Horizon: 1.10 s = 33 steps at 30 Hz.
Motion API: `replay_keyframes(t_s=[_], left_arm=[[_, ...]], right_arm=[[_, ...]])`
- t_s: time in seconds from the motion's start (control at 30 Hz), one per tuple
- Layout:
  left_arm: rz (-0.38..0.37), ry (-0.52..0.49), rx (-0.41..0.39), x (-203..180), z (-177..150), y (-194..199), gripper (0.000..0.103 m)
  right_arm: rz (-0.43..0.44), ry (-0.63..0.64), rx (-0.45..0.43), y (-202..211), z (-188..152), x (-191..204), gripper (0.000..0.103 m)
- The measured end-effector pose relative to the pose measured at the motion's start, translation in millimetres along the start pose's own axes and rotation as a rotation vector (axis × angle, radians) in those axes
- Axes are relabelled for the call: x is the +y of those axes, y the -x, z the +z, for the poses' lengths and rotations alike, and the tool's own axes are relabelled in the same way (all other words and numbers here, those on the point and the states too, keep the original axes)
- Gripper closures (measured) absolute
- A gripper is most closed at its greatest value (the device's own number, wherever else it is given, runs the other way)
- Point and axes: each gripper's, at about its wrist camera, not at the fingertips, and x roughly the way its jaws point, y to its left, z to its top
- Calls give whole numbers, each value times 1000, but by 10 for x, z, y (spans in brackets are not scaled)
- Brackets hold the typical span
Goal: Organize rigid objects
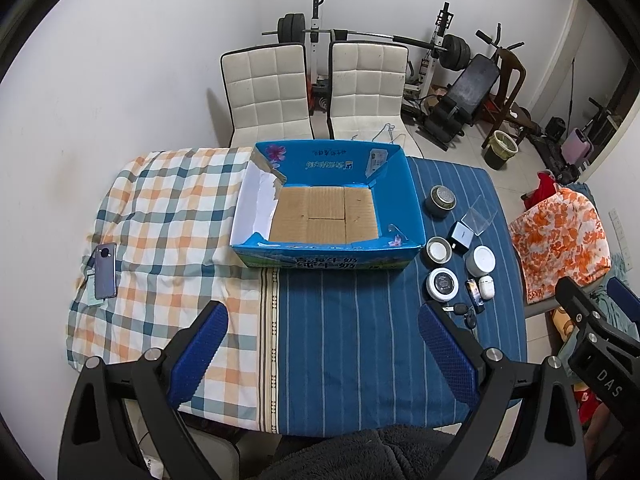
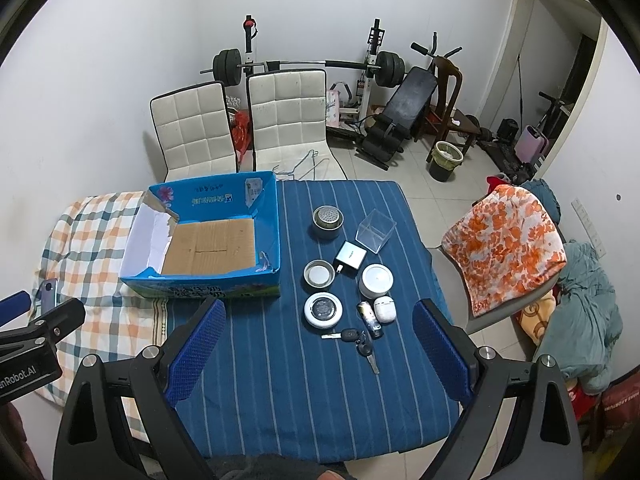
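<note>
An empty blue cardboard box point(image 1: 412, 200) point(image 2: 268, 216) stands on the table. Right of it on the blue striped cloth point(image 2: 288, 380) lie small objects: a metal tin point(image 2: 327, 218), a clear plastic cube point(image 2: 375, 232), a grey charger point(image 2: 351, 258), a tin with a white lid point(image 2: 318, 274), a white jar point(image 2: 377, 279), a round white disc point(image 2: 323, 310), white earbuds case point(image 2: 385, 309), a small dark bottle point(image 2: 370, 319) and keys point(image 2: 356, 339). My left gripper point(image 1: 322, 344) and right gripper point(image 2: 318, 344) are open and empty, held above the table's near side.
A phone point(image 1: 105, 271) lies on the checked cloth point(image 1: 160, 220) at the left. Two white chairs point(image 1: 266, 92) stand behind the table. A chair with orange floral cloth point(image 2: 508, 240) stands at the right. Gym gear lines the back wall.
</note>
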Motion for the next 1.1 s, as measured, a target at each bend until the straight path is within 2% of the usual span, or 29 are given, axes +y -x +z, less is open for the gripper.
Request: replay_keyframes(t_s=[0.57, 1.1], left_arm=[[-2, 2, -2, 4, -3, 8, 5], [-13, 7, -9, -74, 45, 2, 5]], right_arm=[[-6, 5, -12, 72, -15, 75, 6], [4, 3, -9, 86, 111, 58, 6]])
